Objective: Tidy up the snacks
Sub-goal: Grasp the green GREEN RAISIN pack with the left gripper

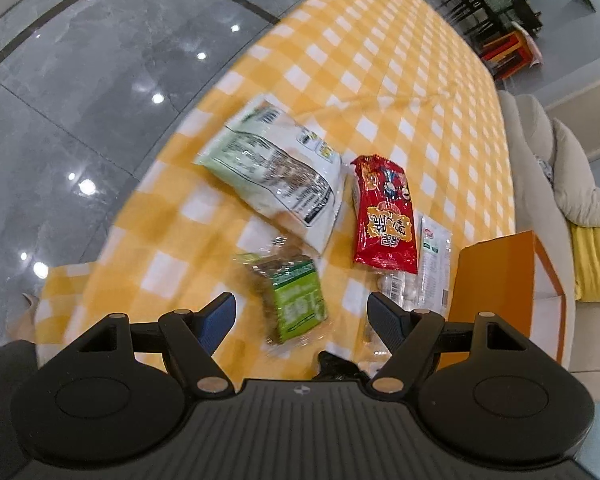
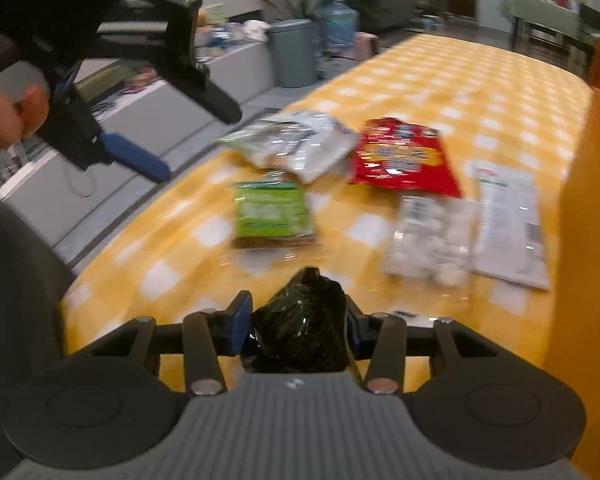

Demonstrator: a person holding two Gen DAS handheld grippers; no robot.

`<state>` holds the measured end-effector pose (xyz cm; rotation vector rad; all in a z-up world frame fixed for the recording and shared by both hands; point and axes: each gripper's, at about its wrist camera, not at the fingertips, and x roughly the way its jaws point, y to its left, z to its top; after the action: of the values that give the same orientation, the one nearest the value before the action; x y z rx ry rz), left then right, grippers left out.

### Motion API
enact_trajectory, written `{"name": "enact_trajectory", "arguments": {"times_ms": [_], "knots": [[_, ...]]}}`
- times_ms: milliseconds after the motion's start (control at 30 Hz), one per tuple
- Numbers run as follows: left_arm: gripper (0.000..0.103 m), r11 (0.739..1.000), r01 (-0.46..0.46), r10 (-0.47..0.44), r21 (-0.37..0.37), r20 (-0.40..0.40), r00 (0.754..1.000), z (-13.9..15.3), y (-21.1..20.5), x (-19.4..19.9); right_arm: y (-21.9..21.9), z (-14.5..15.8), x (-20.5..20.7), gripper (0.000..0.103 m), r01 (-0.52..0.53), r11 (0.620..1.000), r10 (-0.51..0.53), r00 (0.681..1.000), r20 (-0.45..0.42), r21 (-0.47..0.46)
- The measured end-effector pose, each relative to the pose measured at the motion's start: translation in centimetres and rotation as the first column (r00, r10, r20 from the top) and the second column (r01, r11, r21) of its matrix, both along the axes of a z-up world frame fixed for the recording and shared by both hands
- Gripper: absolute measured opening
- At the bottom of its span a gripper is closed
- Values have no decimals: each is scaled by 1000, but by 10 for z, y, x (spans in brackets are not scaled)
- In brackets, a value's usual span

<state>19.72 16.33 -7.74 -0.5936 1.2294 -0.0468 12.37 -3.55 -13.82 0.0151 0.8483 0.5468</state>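
Several snack packets lie on the yellow-checked tablecloth (image 1: 380, 60): a white-and-green bag (image 1: 276, 172) (image 2: 296, 140), a red bag (image 1: 384, 216) (image 2: 404, 156), a small green pack (image 1: 296, 296) (image 2: 274, 212), a clear bag of white balls (image 1: 396, 292) (image 2: 432, 240) and a flat white sachet (image 1: 434, 256) (image 2: 508, 220). My left gripper (image 1: 300, 304) (image 2: 196, 140) hangs open above the green pack with nothing between its fingers. My right gripper (image 2: 298, 308) is shut on a dark crinkly packet (image 2: 300, 332), lifted off the cloth near the table's front edge.
An orange box (image 1: 500, 280) (image 2: 592, 240) stands right of the snacks. The table's left edge drops to a glossy grey floor (image 1: 100, 100). A pale sofa (image 1: 540, 152) sits beyond the box. A hand (image 2: 4, 116) holds the left gripper.
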Motion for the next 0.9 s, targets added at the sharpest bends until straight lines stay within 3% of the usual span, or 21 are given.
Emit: {"name": "enact_trajectory", "arguments": {"times_ms": [100,267,400,567,633,733,800,900], "knots": [[87,998,-10,15,65,-71,997,-13,-19,13,-9,-4,7,45,35,997,-31,998,-63,73],[84,975,-3,26,220,-100,995,-28,-47,24,-20,-10,12,44,44,988,-29,994,-104,148],[84,959,-96,120,266,-76,990,-36,-48,25,-17,-10,13,44,46,987,-30,994,-108,154],[85,951,-121,146,285,-64,987,-42,-52,28,-17,-10,13,44,58,986,-41,993,-113,158],[88,940,-109,134,324,-54,990,-41,-60,28,-18,-10,14,44,61,985,-42,992,-117,163],[88,903,-33,64,429,-59,996,-43,-80,29,-18,-10,16,44,69,983,-48,991,-123,173],[73,879,10,18,477,-54,998,-43,-91,26,-18,-10,16,44,71,983,-50,991,-122,172],[64,883,-8,31,469,-42,999,-41,-91,22,-14,-9,14,44,51,987,-36,995,-98,152]]}}
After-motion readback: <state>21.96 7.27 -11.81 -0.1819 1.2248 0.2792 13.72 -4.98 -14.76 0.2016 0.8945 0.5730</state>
